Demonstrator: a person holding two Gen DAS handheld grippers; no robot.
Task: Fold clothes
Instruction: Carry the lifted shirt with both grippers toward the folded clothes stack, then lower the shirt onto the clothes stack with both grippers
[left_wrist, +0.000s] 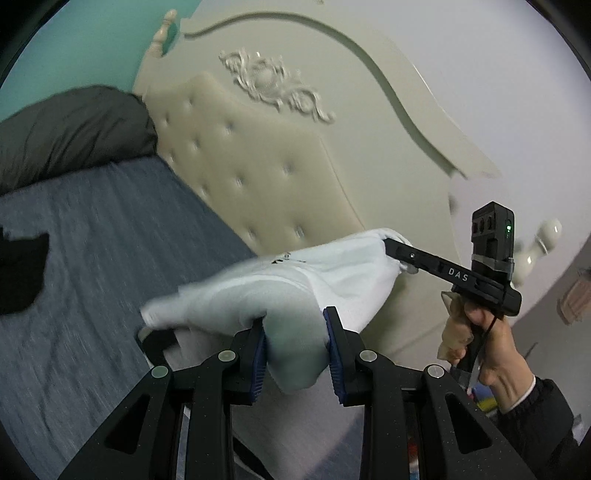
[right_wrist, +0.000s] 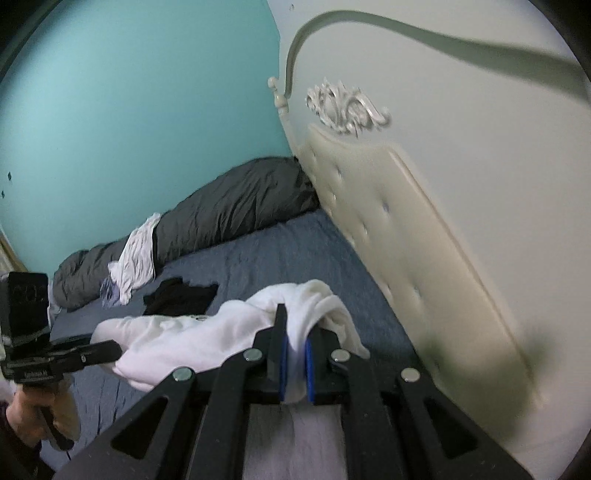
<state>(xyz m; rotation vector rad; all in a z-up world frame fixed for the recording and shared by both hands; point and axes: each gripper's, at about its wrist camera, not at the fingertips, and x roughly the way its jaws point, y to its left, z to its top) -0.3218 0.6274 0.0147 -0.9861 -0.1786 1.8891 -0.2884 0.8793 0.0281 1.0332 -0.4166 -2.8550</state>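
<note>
Blue-grey bedsheet (right_wrist: 280, 251) fills the left and centre of both views, bounded by a cream tufted headboard (right_wrist: 424, 229) at right. Left gripper (left_wrist: 297, 354) is clenched on a bunched edge of the white garment (left_wrist: 295, 284). Right gripper (right_wrist: 294, 350) pinches another edge of the same garment (right_wrist: 207, 332) between its blue pads (right_wrist: 283, 369). Cloth spans between both tools, raised above the sheet. Black garment (right_wrist: 181, 295) lies behind it, left of centre.

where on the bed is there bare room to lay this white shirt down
Bare blue sheet lies between the headboard, the grey duvet and the black garment. Crowded on the far side: the crumpled white cloth lies on the duvet, beside the black garment.
</note>
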